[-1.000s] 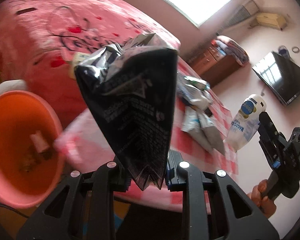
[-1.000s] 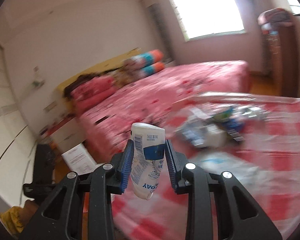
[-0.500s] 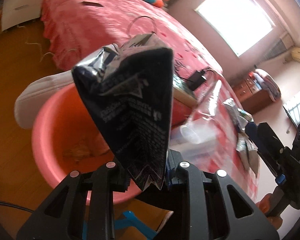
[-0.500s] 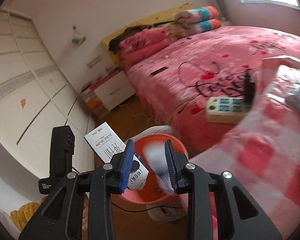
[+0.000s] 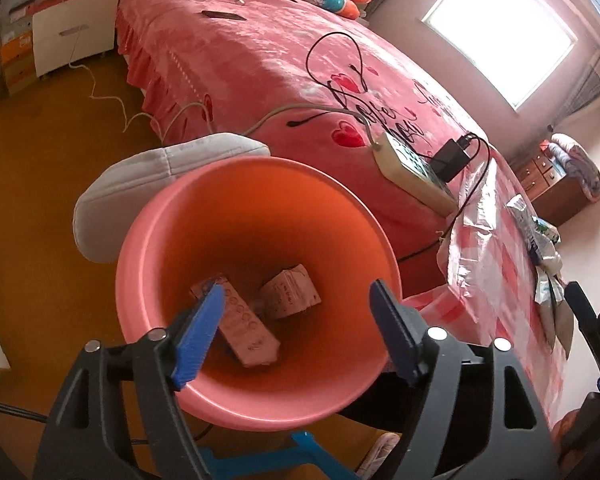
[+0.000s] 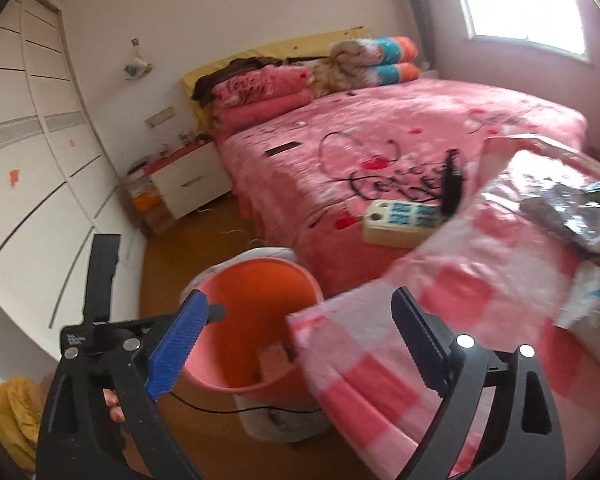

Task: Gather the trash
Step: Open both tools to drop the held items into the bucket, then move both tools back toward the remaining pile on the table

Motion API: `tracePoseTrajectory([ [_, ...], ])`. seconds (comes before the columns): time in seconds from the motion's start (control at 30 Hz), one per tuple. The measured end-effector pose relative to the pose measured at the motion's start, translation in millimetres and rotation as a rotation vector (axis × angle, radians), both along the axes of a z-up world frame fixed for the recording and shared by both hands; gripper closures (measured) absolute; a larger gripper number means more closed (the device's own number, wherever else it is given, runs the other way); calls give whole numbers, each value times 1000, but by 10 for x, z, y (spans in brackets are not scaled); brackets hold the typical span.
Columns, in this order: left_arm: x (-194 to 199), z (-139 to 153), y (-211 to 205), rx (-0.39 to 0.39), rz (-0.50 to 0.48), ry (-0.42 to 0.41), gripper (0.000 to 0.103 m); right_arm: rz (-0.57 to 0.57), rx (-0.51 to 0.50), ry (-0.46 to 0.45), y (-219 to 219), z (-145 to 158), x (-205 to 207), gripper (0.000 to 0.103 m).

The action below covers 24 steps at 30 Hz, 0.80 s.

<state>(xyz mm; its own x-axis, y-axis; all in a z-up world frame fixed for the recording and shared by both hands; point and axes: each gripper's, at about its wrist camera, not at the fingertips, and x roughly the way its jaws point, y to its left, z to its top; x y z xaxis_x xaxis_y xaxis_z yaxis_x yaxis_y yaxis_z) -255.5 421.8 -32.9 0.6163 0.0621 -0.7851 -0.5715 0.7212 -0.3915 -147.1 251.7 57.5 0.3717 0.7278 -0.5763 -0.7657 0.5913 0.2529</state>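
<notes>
**Both claws spreading over the bin, more litter waiting on the cloth**

With its jaws swinging apart and nothing between the blue pads, the left gripper [image 5: 296, 332] hangs right over the mouth of the pink bin [image 5: 140, 240], pointing down into it. Over on the other side, the right gripper [image 6: 300, 336] is opening too, wide and bare, aimed at the bin's near rim and the corner of the checked cloth [image 6: 480, 280].

Down at the bottom of the bin lie two small pinkish cartons [image 5: 252, 324]. Whether anything else sits under them is hard to say, as the claw blocks part of the floor.

So some trash is binned, but the job looks far from finished: a heap of silver wrappers [image 6: 572, 216] rests on the checked cloth, well apart from the bin. Next, I'd judge, both claws go back to that heap for another load.
</notes>
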Motion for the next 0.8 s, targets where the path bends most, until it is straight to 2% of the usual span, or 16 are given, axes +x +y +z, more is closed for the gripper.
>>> tracePoseTrajectory([
  [0.17,91,88,-164,22,-39,2,24,-79,-36,-85,-295,-17,-22,10],
  [0.47,289,294,-600,72,-141,-12,22,-181,-7,-92,-757,-16,121,8],
  [0.8,443,511,-995,125,-232,-30,21,-222,31,-87,-1044,33,179,8],
])
